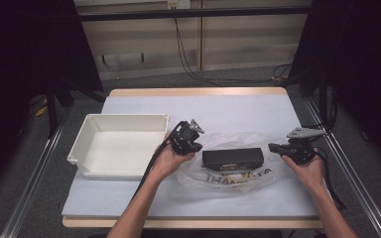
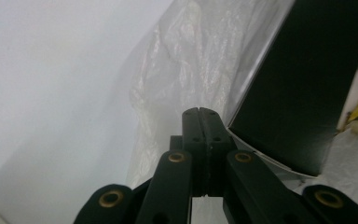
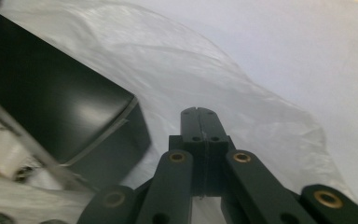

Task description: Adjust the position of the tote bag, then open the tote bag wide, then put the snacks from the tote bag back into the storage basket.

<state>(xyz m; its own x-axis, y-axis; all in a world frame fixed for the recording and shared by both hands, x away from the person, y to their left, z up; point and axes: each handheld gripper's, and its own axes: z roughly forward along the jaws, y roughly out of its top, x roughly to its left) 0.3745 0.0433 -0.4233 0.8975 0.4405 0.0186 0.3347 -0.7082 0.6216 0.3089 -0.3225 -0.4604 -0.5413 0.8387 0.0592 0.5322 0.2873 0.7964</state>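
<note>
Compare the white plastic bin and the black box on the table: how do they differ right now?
The white rectangular plastic bin is larger, open-topped and looks empty; the black rectangular box is smaller, flatter and closed. The bin sits directly on the pale table cover at the left, beside the left gripper; the box lies on a crinkled clear plastic bag between both grippers. Both are rectangular and rest flat, with neither held.
</note>
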